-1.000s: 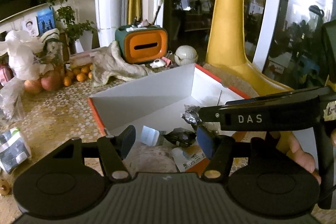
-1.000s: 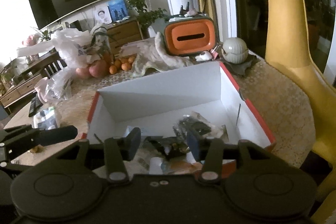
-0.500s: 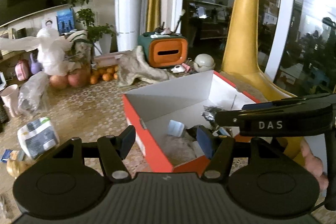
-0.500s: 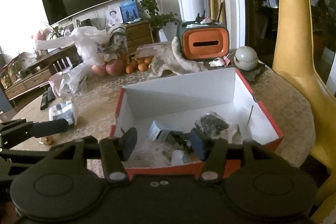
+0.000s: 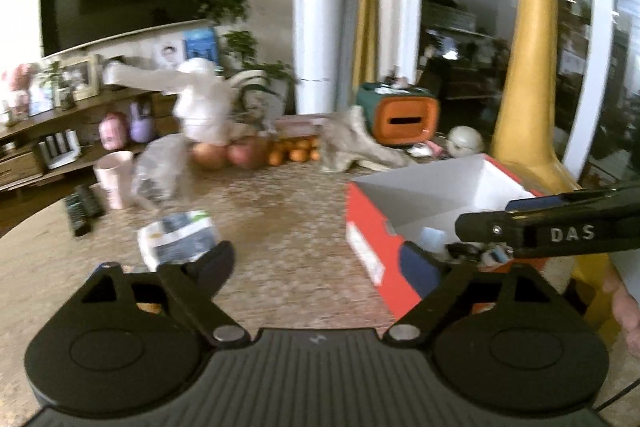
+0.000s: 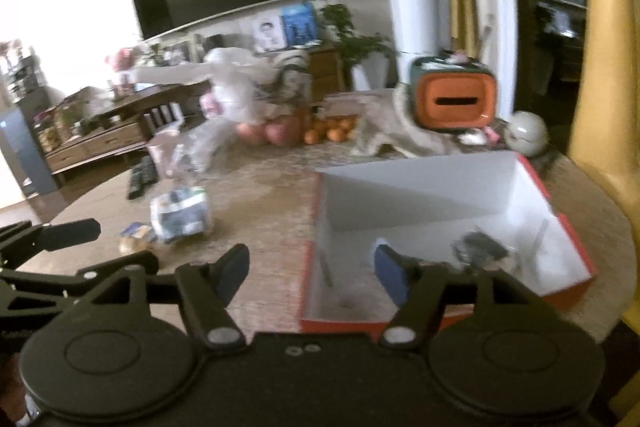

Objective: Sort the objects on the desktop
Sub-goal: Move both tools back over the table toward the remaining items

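An open orange box with a white inside (image 5: 436, 187) (image 6: 440, 195) stands on the round table and holds several small items, among them a dark crumpled wrapper (image 6: 480, 247). A white-and-green packet (image 5: 176, 235) (image 6: 180, 213) lies on the table left of the box. My left gripper (image 5: 316, 259) is open and empty, above the table between packet and box. My right gripper (image 6: 308, 267) is open and empty, over the box's near left corner; it shows at the right of the left wrist view (image 5: 560, 233).
A small brown object (image 6: 132, 245) lies by the packet. A remote (image 5: 82, 211), a pink cup (image 5: 114, 177), plastic bags (image 5: 160, 171), apples and oranges (image 5: 296, 153), a crumpled cloth (image 5: 352, 147) and an orange tissue box (image 5: 404, 119) stand further back. A yellow giraffe (image 5: 524, 67) stands right.
Both grippers have pulled back and swung left, away from the inside of the box. The packet and more of the table's left side have come into view. Both stay open.
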